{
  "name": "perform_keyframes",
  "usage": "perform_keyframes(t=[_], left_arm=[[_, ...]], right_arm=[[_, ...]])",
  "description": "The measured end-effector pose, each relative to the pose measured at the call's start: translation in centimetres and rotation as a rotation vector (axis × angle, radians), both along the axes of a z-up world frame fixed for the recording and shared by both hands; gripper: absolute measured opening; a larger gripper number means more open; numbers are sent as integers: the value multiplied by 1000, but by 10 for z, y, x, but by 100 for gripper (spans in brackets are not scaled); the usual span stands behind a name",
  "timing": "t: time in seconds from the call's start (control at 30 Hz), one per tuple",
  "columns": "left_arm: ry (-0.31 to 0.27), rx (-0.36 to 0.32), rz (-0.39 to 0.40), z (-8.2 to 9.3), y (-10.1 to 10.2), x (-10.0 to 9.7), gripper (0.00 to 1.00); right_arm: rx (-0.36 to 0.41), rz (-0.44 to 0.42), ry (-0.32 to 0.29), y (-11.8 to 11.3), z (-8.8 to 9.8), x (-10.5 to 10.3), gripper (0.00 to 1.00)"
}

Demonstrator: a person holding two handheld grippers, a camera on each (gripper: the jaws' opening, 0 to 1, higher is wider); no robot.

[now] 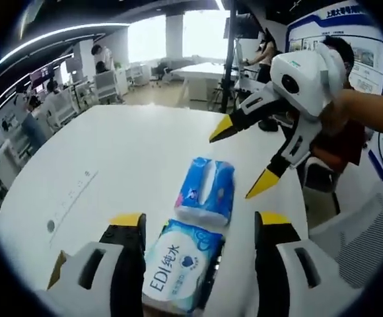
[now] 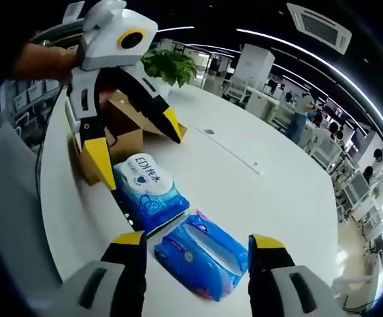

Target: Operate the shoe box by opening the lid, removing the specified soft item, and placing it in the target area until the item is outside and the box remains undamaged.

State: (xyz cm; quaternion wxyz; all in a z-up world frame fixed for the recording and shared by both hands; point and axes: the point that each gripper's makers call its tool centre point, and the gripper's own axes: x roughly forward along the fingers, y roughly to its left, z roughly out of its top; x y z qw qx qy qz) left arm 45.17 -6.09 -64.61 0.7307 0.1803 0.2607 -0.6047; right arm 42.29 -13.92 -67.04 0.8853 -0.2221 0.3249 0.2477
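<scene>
Counter [image 1: 132, 152]: white and broad, carrying the packs and, as the right gripper view showed, the box at its near end.
Wet-wipes pack [image 1: 181, 267]: white and blue, printed "EDI", lay flat on the counter, outside the box; in the left gripper view it sat low between the left tongs' jaws, apparently not gripped.
Tissue pack [image 1: 207, 190]: blue and white soft pack, lay flat just beyond the wet-wipes pack, their ends touching or nearly so; in the right gripper view it lay between the right tongs' jaws.
Shoe box [image 2: 122, 125]: brown cardboard, stood open behind the left tongs, partly hidden by them.
Left tongs [image 2: 135, 152]: spread wide, yellow tips pointing down over the wet-wipes pack, pinching nothing.
Right tongs [image 1: 239, 165]: spread wide, held by a hand just above the tissue pack, empty.
Plant [image 2: 168, 65]: green leaves beyond the box.
Background: office desks, chairs and people well away.
</scene>
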Motion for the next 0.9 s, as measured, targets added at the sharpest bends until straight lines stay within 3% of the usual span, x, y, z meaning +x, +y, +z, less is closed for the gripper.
perform_keyframes(t=[0.3,0.43,0.57,0.9], left_arm=[[21,-25,49,-1,28,-6,75],[45,-87,114,9,36,-5,80],[25,-105,142,16,51,-6,83],[-16,-134,206,27,86,-8,94]], right_arm=[[66,-23,2,14,5,-8,71],[65,-40,-2,17,5,-10,79],[75,-53,-26,24,11,-9,88],[98,-79,-49,34,18,-8,97]])
